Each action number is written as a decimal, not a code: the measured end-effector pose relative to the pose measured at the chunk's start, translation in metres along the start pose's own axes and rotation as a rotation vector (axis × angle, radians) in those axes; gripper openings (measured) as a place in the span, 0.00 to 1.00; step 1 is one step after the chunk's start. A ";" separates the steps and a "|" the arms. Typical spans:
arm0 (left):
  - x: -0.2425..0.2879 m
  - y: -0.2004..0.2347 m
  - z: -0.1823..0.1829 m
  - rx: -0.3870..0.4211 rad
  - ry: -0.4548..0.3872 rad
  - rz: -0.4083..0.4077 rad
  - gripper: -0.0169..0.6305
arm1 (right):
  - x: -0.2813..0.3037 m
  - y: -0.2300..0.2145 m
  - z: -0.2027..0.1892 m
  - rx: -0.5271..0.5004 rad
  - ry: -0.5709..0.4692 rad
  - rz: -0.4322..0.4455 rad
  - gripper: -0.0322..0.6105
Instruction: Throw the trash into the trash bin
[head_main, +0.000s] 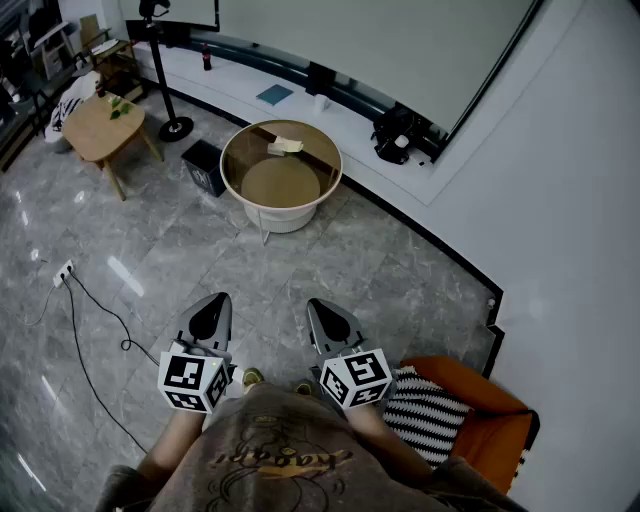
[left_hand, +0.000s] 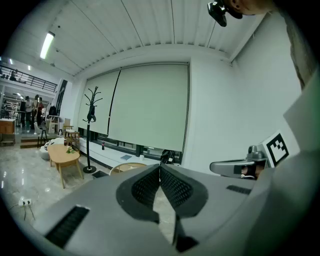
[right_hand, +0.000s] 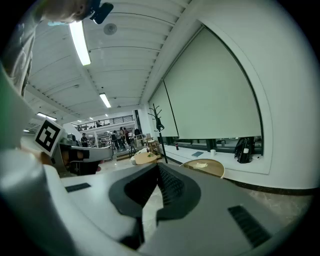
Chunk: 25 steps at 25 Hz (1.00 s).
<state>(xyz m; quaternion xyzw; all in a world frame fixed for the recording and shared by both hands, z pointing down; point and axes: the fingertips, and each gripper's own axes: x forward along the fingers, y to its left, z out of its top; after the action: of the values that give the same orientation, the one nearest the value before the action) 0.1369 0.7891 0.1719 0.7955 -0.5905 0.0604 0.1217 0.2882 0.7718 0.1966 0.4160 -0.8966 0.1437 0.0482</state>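
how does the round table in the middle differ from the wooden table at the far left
The round table has a see-through top on a white base; the wooden table is solid pale wood on splayed legs. The round table carries a crumpled pale scrap; the wooden table carries something small and green. Both are low and stand on the grey stone floor.

We count two grippers (left gripper (head_main: 216, 303), right gripper (head_main: 320, 308)), two tables (round table (head_main: 224, 165), wooden table (head_main: 95, 130)), one black bin (head_main: 204, 166).
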 end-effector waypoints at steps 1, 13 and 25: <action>0.002 0.001 -0.001 -0.003 -0.001 -0.001 0.06 | 0.002 0.000 0.000 -0.001 -0.004 -0.001 0.08; -0.004 0.030 -0.013 0.005 0.020 -0.050 0.06 | 0.015 0.027 -0.009 0.035 -0.020 -0.019 0.08; 0.007 0.074 -0.013 -0.020 0.010 -0.112 0.06 | 0.055 0.040 -0.002 0.084 -0.076 -0.084 0.08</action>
<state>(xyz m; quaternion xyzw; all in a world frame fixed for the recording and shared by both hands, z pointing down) 0.0692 0.7655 0.1955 0.8259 -0.5448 0.0517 0.1359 0.2226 0.7565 0.2012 0.4599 -0.8728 0.1632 0.0026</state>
